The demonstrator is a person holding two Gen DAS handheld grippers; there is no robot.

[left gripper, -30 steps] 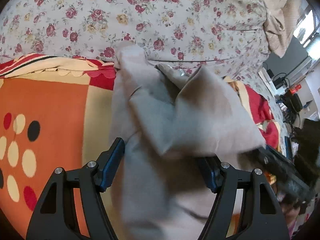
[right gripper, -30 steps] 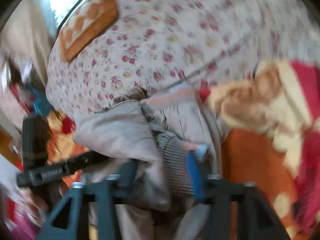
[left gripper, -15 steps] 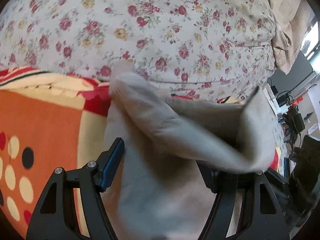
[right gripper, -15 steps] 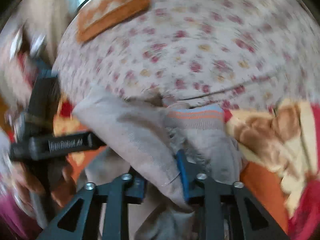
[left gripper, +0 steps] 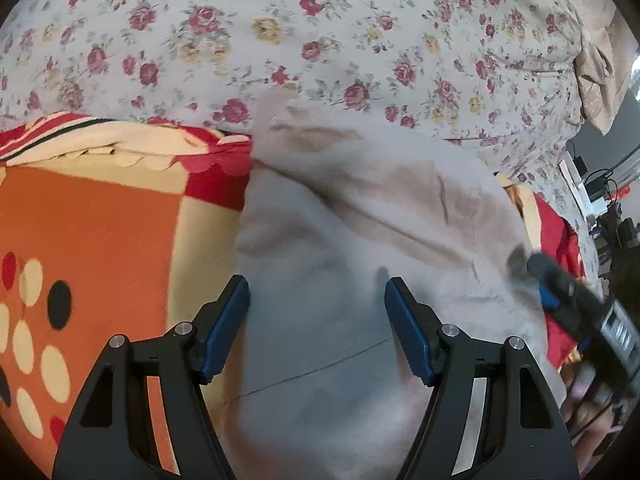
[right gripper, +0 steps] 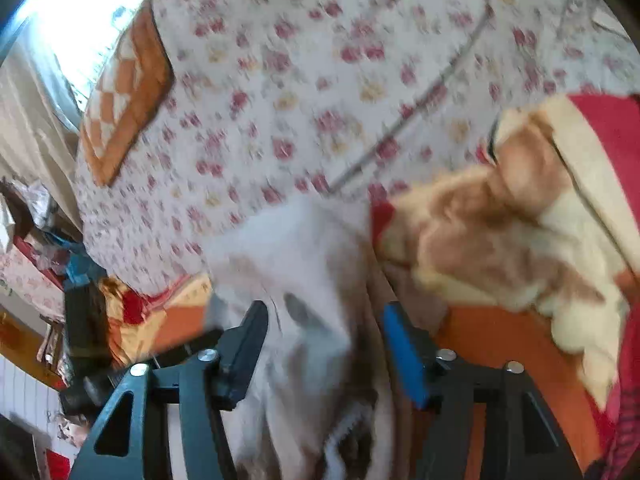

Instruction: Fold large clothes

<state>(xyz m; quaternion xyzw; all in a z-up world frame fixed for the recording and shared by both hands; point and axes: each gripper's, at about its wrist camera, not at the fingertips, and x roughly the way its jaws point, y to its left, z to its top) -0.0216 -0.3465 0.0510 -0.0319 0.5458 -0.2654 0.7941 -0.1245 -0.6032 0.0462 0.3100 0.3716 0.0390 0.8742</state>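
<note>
Garment (left gripper: 352, 264): grey-beige, lying on the bed across the orange patterned blanket (left gripper: 100, 232), far end up against the floral quilt (left gripper: 280, 40).

Left wrist view: left gripper (left gripper: 316, 320) hangs over the near part of the cloth, fingers (left gripper: 228, 320) spread apart, pads clear of the fabric and nothing pinched. A folded-over layer sits on the far half with a diagonal crease, so a flap looks laid down on the body. Probably parked here to flatten or take the next edge. Long axis runs from the camera away toward the quilt; the far end narrows to a point at the quilt's edge. Right gripper (left gripper: 568, 300) shows at the cloth's right edge, blurred.

Right wrist view: heavy blur. Right gripper (right gripper: 324, 332) fingers are opening, one each side of a raised ridge of cloth (right gripper: 312, 280); the pads don't look pressed on it, so I read it as a release after setting the flap down. Same axis here: cloth runs from under the fingers toward the quilt (right gripper: 320, 60). A bunched cream and red part of the blanket (right gripper: 500, 220) lies just beside it on the right.
</note>
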